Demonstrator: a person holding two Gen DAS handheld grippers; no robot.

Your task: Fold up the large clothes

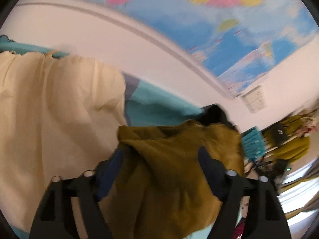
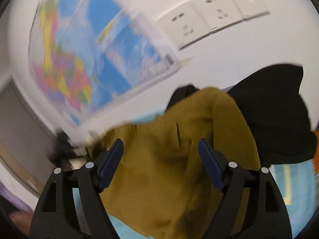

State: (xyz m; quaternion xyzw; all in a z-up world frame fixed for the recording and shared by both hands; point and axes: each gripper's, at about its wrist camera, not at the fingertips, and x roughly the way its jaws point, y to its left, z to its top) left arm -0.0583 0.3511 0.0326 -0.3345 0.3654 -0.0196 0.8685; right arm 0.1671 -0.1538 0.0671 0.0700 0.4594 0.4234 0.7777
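We see our left claw (image 1: 161, 157) and right claw (image 2: 160, 149) both spread wide, the mustard garment (image 2: 169, 159) bunched loosely between their fingers, unpinched, on the turquoise sheet (image 1: 157, 103); beyond lie cream cloth (image 1: 55, 103), black clothing (image 2: 279, 109) and a wall map (image 1: 199, 20).

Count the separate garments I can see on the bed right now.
3: a mustard garment between the open left gripper's fingers, a cream garment to its left, a black garment behind it. Blur may hide others.
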